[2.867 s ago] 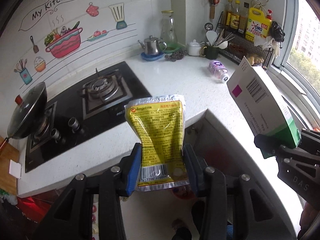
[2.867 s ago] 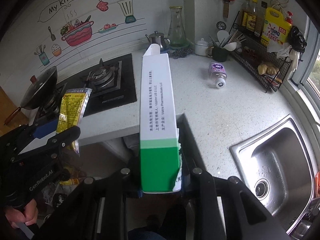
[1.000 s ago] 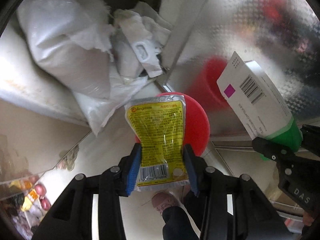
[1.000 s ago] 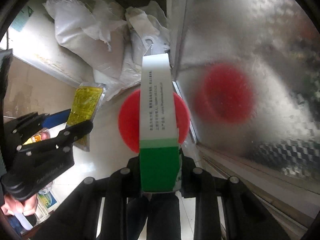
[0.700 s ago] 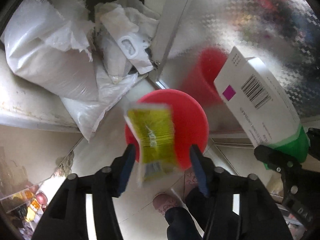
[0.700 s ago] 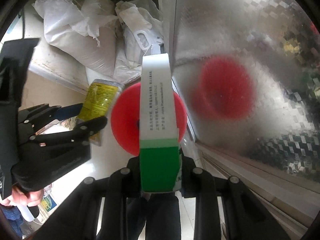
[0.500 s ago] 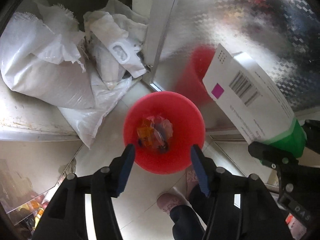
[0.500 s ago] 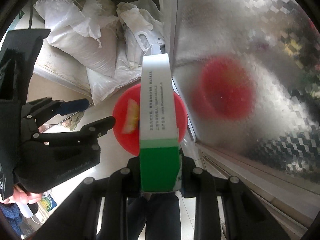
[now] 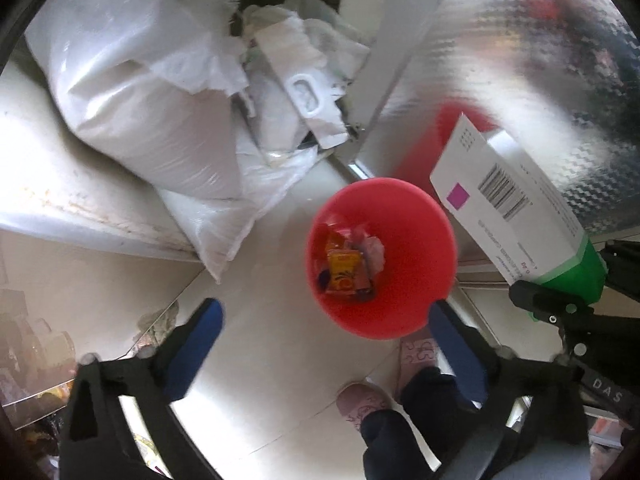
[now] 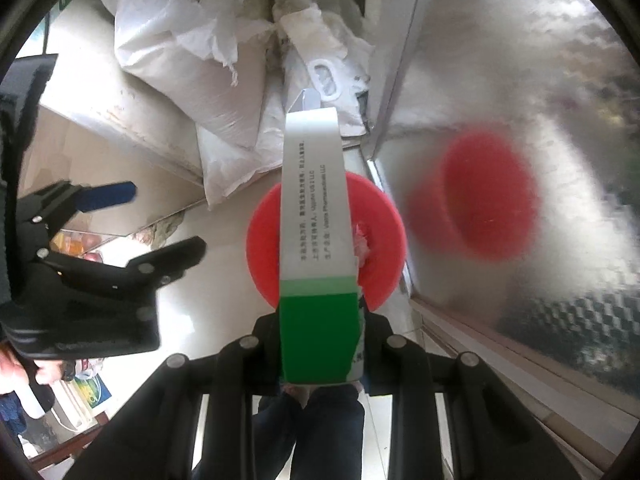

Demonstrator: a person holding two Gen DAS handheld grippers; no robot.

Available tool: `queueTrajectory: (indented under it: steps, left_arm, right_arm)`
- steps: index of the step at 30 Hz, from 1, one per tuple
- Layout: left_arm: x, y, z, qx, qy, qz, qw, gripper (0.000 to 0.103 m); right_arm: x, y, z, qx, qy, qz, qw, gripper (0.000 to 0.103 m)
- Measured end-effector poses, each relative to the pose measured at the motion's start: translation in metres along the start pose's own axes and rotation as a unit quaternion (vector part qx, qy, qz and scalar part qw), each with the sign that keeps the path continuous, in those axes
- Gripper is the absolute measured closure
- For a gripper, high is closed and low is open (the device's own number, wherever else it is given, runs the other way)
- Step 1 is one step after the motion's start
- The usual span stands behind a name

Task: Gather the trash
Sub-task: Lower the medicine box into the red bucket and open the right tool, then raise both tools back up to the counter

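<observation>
Red bin (image 9: 420, 236) sits open below; left gripper (image 9: 324, 320) fingers opening, nothing between them, right gripper (image 10: 320, 344) clamped on box (image 10: 316, 240) over the rim.

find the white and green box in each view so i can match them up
Left wrist: box at the right edge, barcode side showing, slanting from upper left to lower right.
Right wrist: box at centre, upright, held in the right gripper.
Shared landmark: red bin on the floor.

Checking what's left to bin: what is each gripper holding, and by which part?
Right gripper clamps the white-and-green carton by its green end. Left gripper, jaws opening, holds nothing.
</observation>
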State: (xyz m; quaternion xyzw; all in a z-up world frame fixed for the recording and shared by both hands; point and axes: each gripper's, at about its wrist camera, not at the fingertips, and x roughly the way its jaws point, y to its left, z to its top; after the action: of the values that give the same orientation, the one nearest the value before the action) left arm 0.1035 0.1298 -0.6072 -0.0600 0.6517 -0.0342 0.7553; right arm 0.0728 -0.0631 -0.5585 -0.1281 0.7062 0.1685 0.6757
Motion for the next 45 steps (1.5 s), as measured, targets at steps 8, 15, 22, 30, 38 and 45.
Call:
queueTrajectory:
  steps: [8, 15, 22, 30, 38, 45]
  left_arm:
    - [0.005, 0.014, -0.011, -0.016, 0.007, -0.001, 0.9999, 0.0]
    - [0.0, 0.013, -0.021, -0.014, 0.006, 0.016, 0.9998, 0.0]
    - [-0.055, 0.009, -0.03, -0.025, -0.012, 0.03, 0.9992, 0.0]
    - [-0.204, -0.009, -0.033, -0.021, -0.069, 0.06, 0.9956, 0.0]
    - [-0.337, -0.032, -0.032, -0.032, -0.097, 0.06, 0.993, 0.0]
    - [-0.426, -0.065, -0.028, -0.015, -0.131, 0.062, 0.9893, 0.0]
  right_arm:
    - [0.027, 0.003, 0.004, -0.01, 0.011, -0.008, 1.0, 0.077]
    - [0.026, 0.003, 0.0, -0.015, -0.001, -0.023, 1.0, 0.01]
    - [-0.014, 0.006, -0.014, -0.019, -0.013, 0.004, 1.0, 0.002]
    - [-0.141, 0.025, -0.023, -0.017, -0.079, 0.036, 0.996, 0.001]
    - [-0.276, 0.035, -0.037, -0.018, -0.125, 0.03, 0.991, 0.001]
    - [-0.366, 0.025, -0.048, -0.012, -0.172, 0.027, 0.985, 0.001]
